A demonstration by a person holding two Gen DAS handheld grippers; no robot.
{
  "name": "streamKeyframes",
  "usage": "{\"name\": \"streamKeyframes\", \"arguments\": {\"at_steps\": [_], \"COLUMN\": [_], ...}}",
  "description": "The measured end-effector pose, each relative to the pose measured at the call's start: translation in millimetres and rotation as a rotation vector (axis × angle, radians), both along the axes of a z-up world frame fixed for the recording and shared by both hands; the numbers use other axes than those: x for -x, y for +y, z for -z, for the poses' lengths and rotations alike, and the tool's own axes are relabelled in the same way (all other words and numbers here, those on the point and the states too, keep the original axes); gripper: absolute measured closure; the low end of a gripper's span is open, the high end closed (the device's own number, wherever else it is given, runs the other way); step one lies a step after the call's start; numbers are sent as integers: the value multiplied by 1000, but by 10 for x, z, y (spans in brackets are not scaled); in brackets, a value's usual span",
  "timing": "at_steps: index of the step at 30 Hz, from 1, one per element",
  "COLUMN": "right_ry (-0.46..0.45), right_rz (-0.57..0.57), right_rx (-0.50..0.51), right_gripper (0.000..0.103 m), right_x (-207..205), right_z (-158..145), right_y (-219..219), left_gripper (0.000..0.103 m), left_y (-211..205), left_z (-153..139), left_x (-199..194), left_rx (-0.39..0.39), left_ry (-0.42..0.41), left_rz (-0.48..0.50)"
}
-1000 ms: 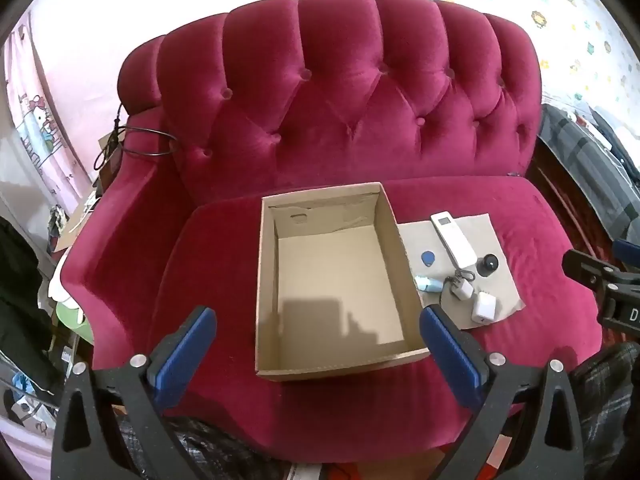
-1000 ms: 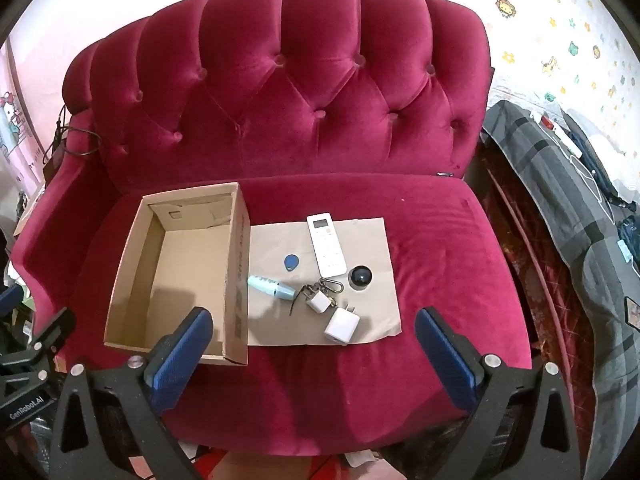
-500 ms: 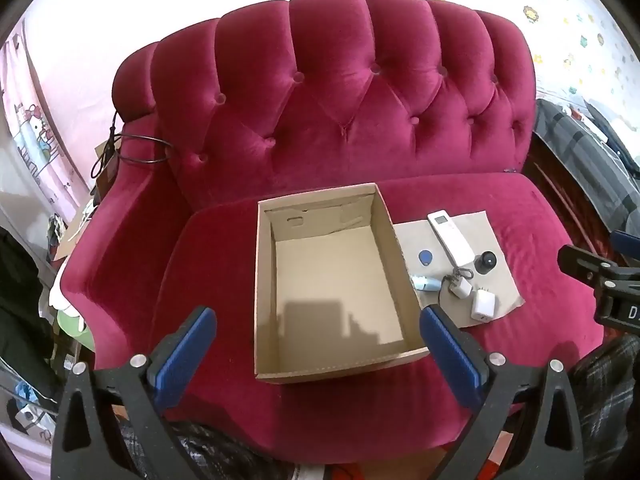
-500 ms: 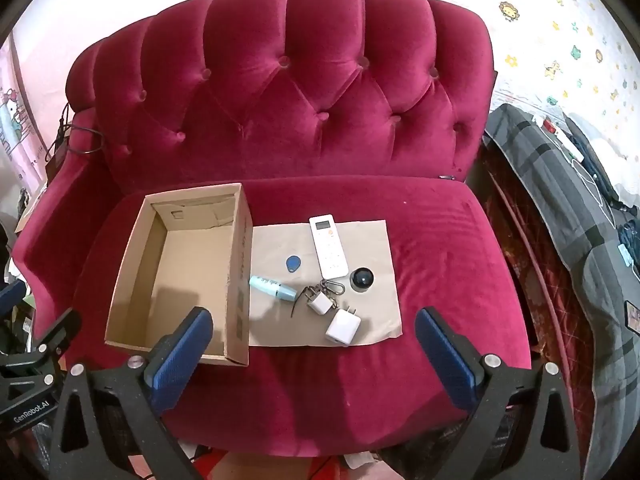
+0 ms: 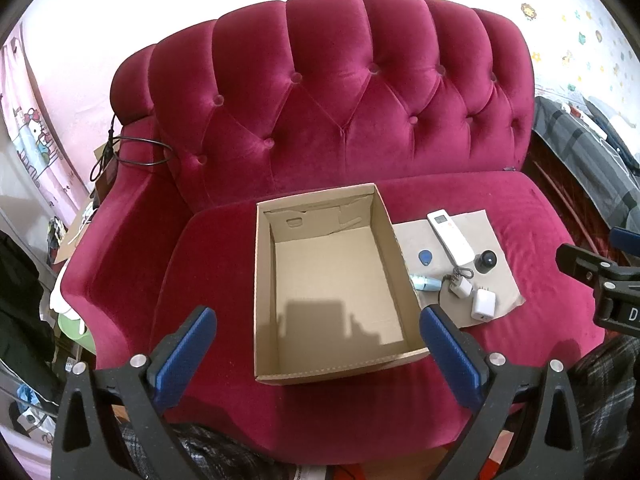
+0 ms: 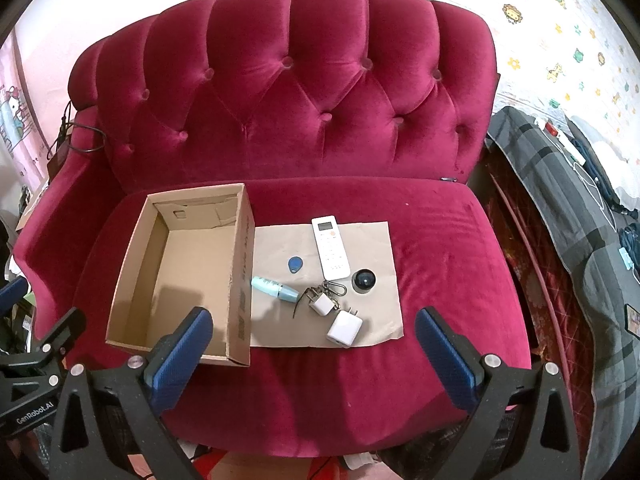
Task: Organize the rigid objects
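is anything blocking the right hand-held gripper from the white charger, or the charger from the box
Nothing visible lies between the right hand-held gripper, which is open, and the white charger on the paper sheet. On the way to the cardboard box, only the box's near side wall stands between; the charger must go over it.

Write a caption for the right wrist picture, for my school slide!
Open right gripper above a red sofa, facing an empty cardboard box and small gadgets on a paper sheet.
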State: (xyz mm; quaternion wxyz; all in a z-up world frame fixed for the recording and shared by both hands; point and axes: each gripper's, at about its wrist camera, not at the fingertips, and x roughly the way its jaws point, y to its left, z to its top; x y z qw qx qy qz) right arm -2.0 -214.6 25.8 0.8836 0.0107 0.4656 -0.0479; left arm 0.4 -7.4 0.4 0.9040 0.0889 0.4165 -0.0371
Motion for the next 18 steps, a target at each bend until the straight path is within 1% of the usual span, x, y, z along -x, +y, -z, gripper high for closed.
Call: {"name": "streamKeyframes", "arguments": {"at_steps": [18], "right_ry": [2], "right_rz": [-2], "right_rx": [0], "right_gripper": [0], "right_x": [-15], "right_z": [19], "right_y": [-1], "left_gripper": [0], "left_y": [-23], "left_z": [20], "left_x": [-57], "left_rx": [-10], "left_ry": [2], "left_rz": [1]}}
